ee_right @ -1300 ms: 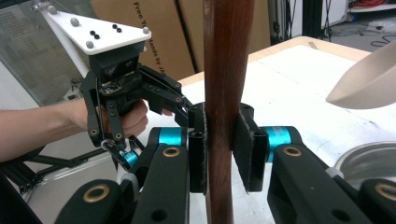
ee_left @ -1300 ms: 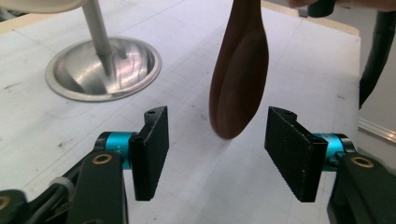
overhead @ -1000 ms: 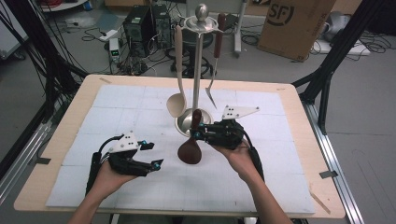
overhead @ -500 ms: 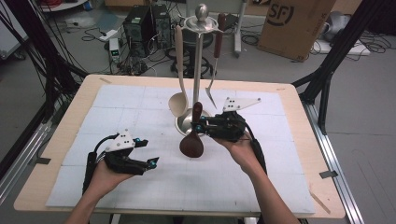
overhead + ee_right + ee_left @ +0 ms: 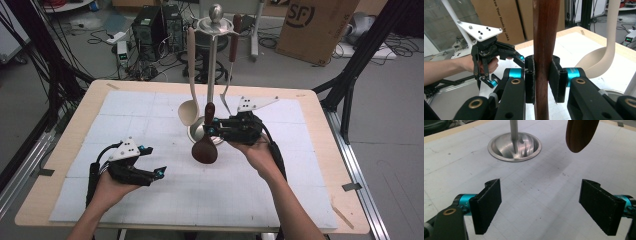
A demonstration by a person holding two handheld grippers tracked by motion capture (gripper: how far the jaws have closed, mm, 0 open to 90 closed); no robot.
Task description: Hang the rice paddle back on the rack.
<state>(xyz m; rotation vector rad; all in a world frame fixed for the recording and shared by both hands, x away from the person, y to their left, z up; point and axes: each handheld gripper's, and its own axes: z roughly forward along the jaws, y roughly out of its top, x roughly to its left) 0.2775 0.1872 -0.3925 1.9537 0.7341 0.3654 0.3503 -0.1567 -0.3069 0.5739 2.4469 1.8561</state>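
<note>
My right gripper (image 5: 212,131) is shut on the handle of a dark wooden spoon (image 5: 205,148), which hangs upright with its bowl down just above the mat. In the right gripper view the pads clamp the handle (image 5: 545,37) from both sides. Right behind the spoon stands a steel utensil rack (image 5: 213,75) with a round base (image 5: 499,147). A cream spoon (image 5: 189,112) and a dark-handled utensil (image 5: 231,65) hang from it. My left gripper (image 5: 154,160) rests low at the front left. Its jaws have just been opening and stand open, pads (image 5: 486,207) wide apart over bare mat.
A white gridded mat (image 5: 300,190) covers the wooden table (image 5: 345,200). Black frame posts (image 5: 350,75) stand at the table's sides. On the floor behind are a cardboard box (image 5: 315,25), a computer case (image 5: 150,25) and several cables.
The right gripper has lifted the wooden spoon a little, closer to the rack. The left gripper's jaws have spread wider; that hand has stayed in place.
</note>
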